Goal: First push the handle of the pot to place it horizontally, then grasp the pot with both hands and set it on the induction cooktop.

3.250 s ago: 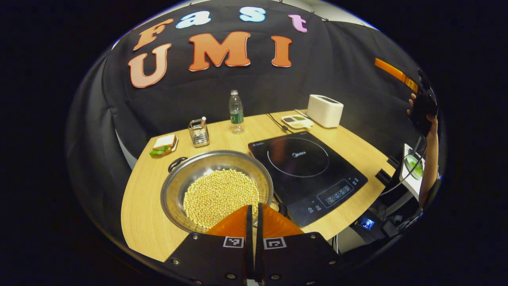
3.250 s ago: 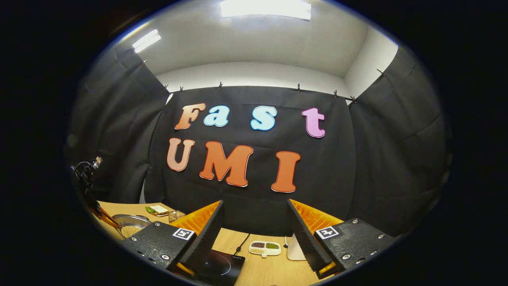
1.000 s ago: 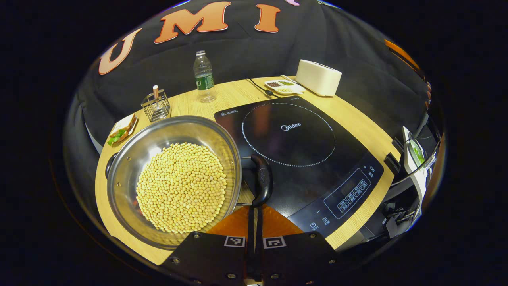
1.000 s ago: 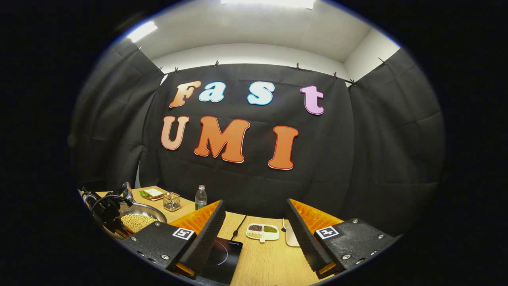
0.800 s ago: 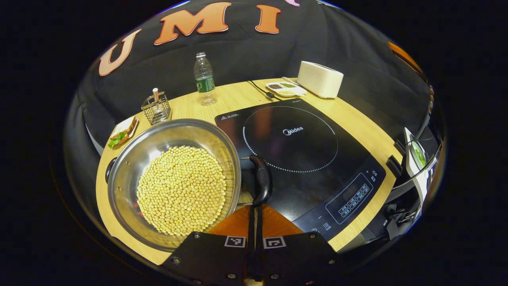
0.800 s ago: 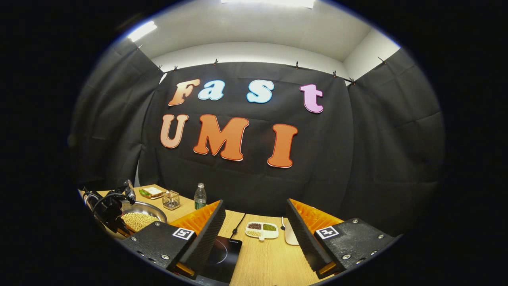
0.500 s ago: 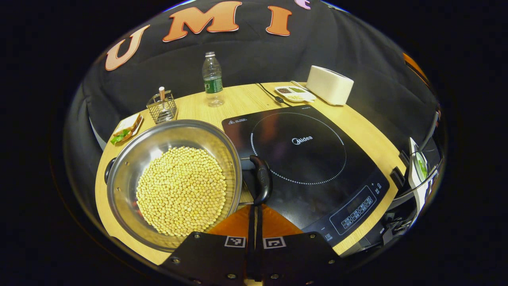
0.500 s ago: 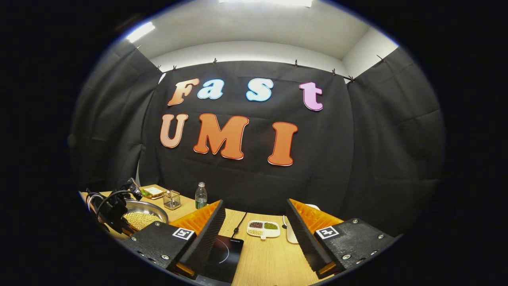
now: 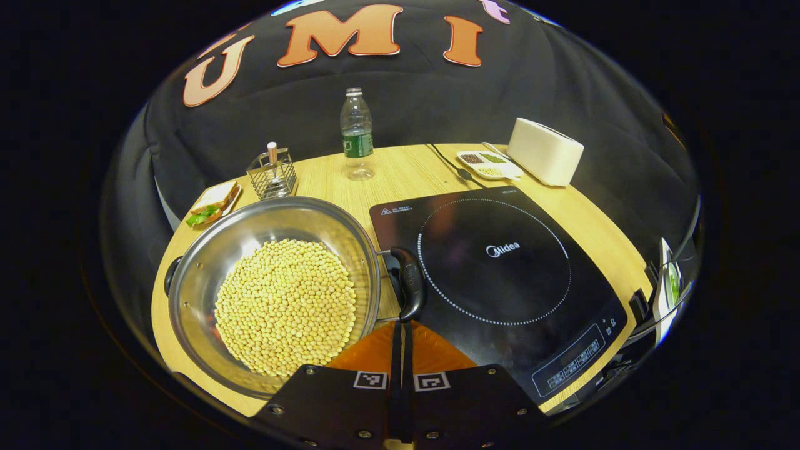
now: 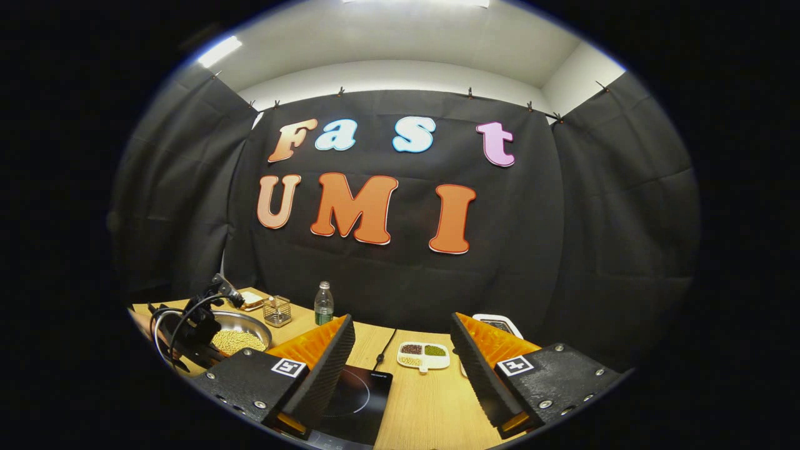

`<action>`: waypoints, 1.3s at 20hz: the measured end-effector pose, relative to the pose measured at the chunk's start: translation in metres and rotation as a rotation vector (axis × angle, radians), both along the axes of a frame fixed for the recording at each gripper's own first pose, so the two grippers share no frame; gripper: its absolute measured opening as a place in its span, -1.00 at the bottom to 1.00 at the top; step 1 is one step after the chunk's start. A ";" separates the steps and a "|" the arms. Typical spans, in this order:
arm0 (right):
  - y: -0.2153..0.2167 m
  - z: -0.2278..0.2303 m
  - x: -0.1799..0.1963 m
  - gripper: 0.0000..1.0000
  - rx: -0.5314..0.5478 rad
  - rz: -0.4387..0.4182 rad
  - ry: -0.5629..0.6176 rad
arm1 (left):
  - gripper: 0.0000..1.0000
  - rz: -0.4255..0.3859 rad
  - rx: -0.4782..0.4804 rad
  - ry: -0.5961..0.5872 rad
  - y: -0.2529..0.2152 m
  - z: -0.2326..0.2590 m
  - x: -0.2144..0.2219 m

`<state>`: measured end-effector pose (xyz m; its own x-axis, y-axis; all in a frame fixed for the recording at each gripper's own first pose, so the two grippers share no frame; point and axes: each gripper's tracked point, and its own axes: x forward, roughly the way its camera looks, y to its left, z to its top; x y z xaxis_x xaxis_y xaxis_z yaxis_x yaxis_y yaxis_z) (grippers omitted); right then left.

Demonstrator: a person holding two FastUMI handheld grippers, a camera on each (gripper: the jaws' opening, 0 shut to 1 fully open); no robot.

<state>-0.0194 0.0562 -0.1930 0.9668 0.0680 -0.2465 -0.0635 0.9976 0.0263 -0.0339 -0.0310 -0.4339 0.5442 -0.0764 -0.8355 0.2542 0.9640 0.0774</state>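
Looking down in left gripper view: left gripper (image 9: 401,331), jaws pressed together, tips at pot (image 9: 275,294) handle (image 9: 409,289), beside induction cooktop (image 9: 494,281). Right gripper view: right gripper (image 10: 403,362) raised level, jaws spread, empty; pot far left.

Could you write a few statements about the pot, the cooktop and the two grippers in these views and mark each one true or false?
1. The pot holds a layer of yellow beans. True.
2. The pot sits on the induction cooktop. False: it stands on the wooden table, beside the cooktop's left edge.
3. The left gripper has its fingers closed together, just short of the pot's black handle. True.
4. The right gripper is shut on the pot's rim. False: its fingers are wide apart, holding nothing.
5. The water bottle lies on its side. False: it stands upright.
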 end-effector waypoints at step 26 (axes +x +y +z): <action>0.166 -0.100 0.029 0.92 0.196 0.206 0.361 | -0.97 -0.011 -0.121 -0.128 0.021 0.038 0.025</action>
<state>0.0094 0.2219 -0.2930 0.7825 0.3291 -0.5286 -0.2120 0.9390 0.2707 -0.0091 -0.0104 -0.3963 0.6443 -0.1792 -0.7435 0.2608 0.9654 -0.0067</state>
